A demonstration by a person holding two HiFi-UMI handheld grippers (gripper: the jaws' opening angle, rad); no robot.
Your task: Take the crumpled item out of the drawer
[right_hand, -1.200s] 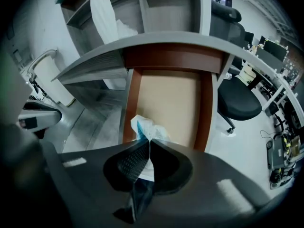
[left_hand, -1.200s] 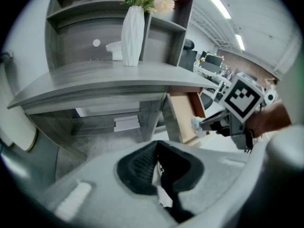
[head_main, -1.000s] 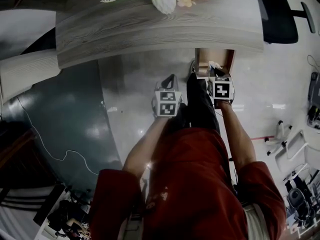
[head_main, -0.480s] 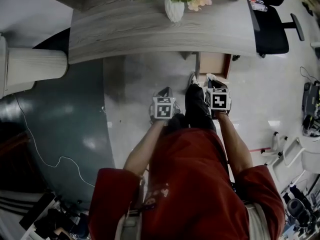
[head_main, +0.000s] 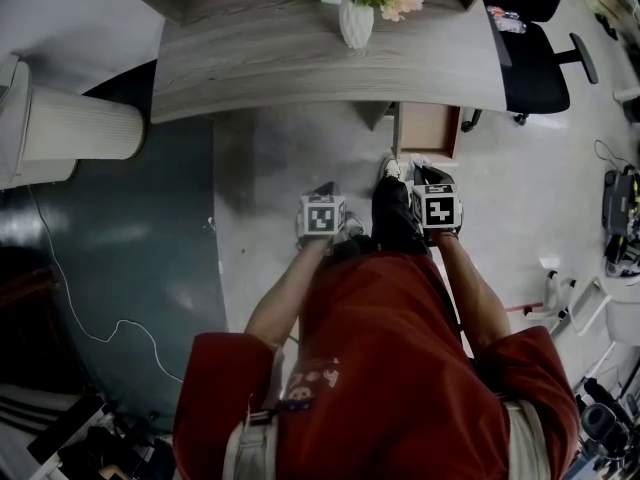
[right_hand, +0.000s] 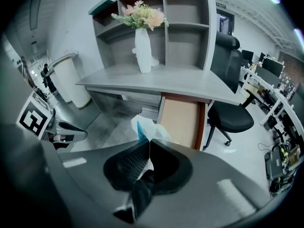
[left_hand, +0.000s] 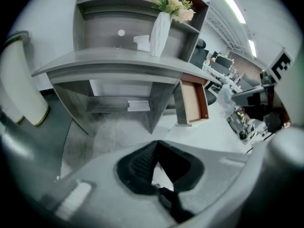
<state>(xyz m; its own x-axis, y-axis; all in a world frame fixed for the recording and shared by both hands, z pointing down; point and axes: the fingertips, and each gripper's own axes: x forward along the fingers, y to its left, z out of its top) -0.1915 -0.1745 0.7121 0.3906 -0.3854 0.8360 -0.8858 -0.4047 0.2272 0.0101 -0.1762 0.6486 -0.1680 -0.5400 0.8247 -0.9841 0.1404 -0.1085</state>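
- Right gripper (right_hand: 148,144): jaws are pinching the thin, crumpled white-and-blue item (right_hand: 145,126), which is sitting outside the open, brown-sided wooden drawer (right_hand: 180,120), with the drawer at 1 o'clock from it.
- Left gripper (left_hand: 156,145): jaws are pressing together, empty.
- Grey woodgrain counter (head_main: 300,58): carrying a white vase of pink flowers (head_main: 357,18).

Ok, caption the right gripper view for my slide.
Right gripper shut on the crumpled item, with the open drawer beyond.

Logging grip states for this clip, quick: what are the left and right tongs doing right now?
Left tongs: closed, nothing between them.
Right tongs: closed on the crumpled item.
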